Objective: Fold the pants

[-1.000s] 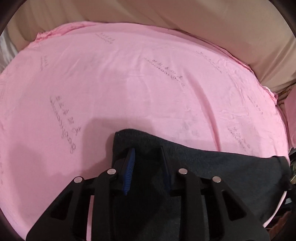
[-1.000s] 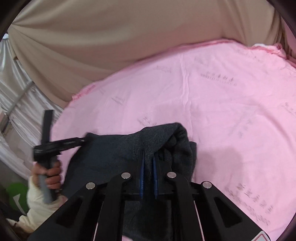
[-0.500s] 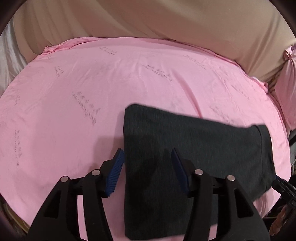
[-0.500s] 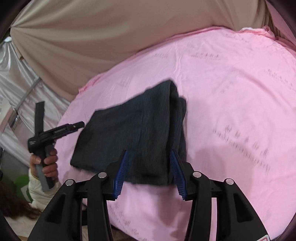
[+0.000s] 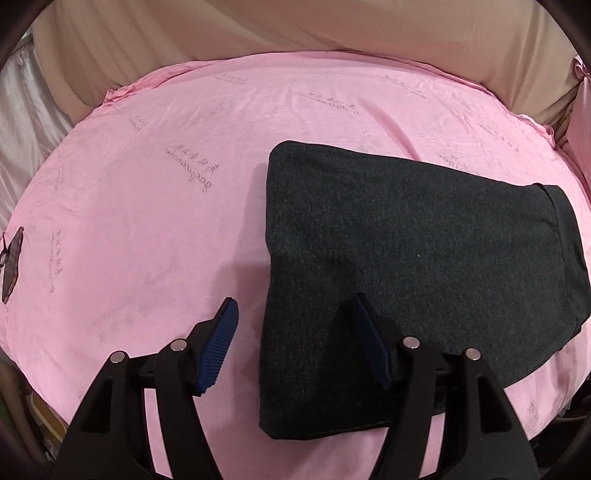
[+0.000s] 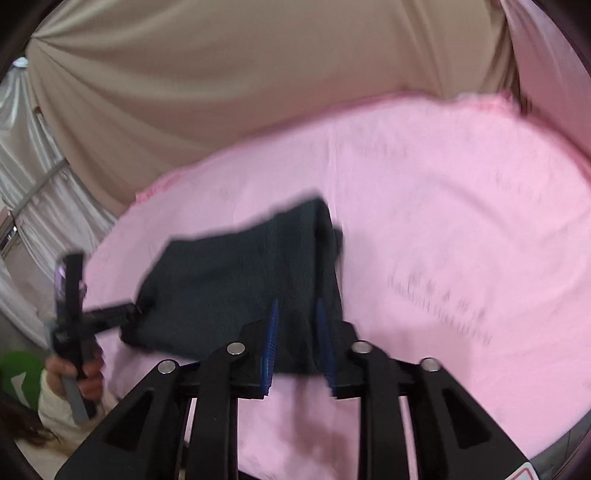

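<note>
Dark grey pants lie folded into a flat packet on the pink sheet. My left gripper hovers over the packet's near left edge. Its jaws are opening, and no cloth is pinched between the blue pads. In the blurred right wrist view the pants lie ahead of my right gripper. Its jaws are closing with a gap still between them, and I see no cloth gripped there. That view also shows the left gripper, held by a hand, at the pants' far left corner.
The pink sheet carries printed writing and spreads wide around the pants. Beige curtain hangs behind it, with silver drapes to the left. A small dark object lies at the sheet's left edge.
Both grippers let go of the pants, opened and drew back toward the near edge. The pants now lie flat and folded. The right jaws have narrowed since half a second ago.
</note>
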The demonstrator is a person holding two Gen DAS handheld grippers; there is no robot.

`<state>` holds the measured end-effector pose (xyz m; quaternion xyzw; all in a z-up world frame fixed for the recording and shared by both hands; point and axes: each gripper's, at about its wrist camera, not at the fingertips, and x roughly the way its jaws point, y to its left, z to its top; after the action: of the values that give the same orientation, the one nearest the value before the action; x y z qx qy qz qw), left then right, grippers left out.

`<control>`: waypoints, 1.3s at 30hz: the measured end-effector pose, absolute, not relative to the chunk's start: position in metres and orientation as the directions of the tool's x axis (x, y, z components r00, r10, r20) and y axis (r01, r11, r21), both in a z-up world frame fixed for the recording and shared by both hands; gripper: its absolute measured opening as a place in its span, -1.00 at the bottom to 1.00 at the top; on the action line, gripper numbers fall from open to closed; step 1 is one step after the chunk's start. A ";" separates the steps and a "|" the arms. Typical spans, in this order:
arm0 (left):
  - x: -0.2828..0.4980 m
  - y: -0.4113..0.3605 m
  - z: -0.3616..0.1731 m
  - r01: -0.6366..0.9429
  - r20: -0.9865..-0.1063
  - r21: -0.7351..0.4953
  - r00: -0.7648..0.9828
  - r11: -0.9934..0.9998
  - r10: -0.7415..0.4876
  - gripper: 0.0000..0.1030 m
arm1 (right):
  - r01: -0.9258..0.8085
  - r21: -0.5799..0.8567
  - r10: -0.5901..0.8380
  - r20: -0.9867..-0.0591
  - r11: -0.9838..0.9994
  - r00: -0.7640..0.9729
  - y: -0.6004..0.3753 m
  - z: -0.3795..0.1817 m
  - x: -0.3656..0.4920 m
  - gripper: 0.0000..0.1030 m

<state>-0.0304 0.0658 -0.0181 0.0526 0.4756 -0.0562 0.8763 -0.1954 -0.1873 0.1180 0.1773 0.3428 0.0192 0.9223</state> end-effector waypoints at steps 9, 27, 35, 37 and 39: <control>-0.029 0.066 -0.022 0.121 -0.830 0.076 0.558 0.990 -0.004 0.48 | 0.076 0.286 0.163 -0.723 0.955 0.671 -0.174 0.065 -0.081 -0.84; -0.027 0.066 -0.023 0.128 -0.827 0.092 0.562 0.988 0.004 0.53 | 0.079 0.353 0.210 -0.706 0.932 0.677 -0.182 0.076 -0.163 -0.80; -0.025 0.064 -0.023 0.117 -0.827 0.104 0.562 0.988 0.020 0.54 | 0.113 0.305 0.155 -0.727 0.945 0.669 -0.180 0.069 -0.175 -0.88; -0.025 0.064 -0.022 0.119 -0.823 0.103 0.568 0.987 0.017 0.54 | 0.090 0.260 0.143 -0.751 0.961 0.645 -0.172 0.064 -0.176 -0.87; -0.025 0.063 -0.022 0.117 -0.821 0.105 0.570 0.988 0.020 0.54 | 0.096 0.257 0.136 -0.752 0.962 0.645 -0.176 0.050 -0.176 -0.92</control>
<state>-0.0246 0.0632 -0.0224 0.0740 0.4626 -0.0272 0.8830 -0.1761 -0.1758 0.0498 0.1378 0.4211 0.0113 0.8964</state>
